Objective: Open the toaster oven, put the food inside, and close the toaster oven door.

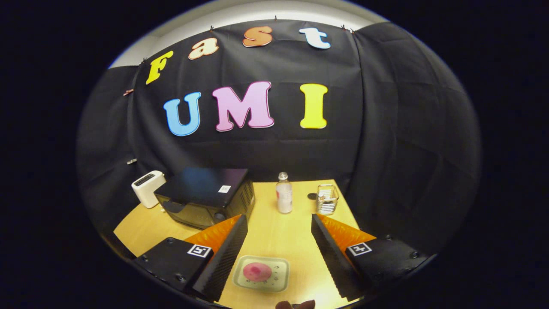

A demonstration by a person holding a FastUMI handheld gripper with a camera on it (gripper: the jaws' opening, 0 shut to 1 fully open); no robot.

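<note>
Task looks unstarted — every step is left, judging by how things lie. Oven [205,198] sits on the tabletop [274,231] ahead of the left finger, near the back wall, door apparently shut; its front is dark and partly hidden behind that finger, so I can't make out the handle. Food [257,271] — a pink round piece — lies on a pale tray [281,279], down between the two fingers, well short of the oven. Hand-held gripper [279,225] hovers above the tabletop with its fingers spread wide, holding nothing and touching nothing.

Bystanders: a white box [148,188] just beside the oven's far side, a bottle [284,193] upright beyond the fingers, a clear cup [327,199] to the right of the bottle.

Left to do, as I read it: open the door, pick up the food, load it, close the door. The door comes first.
</note>
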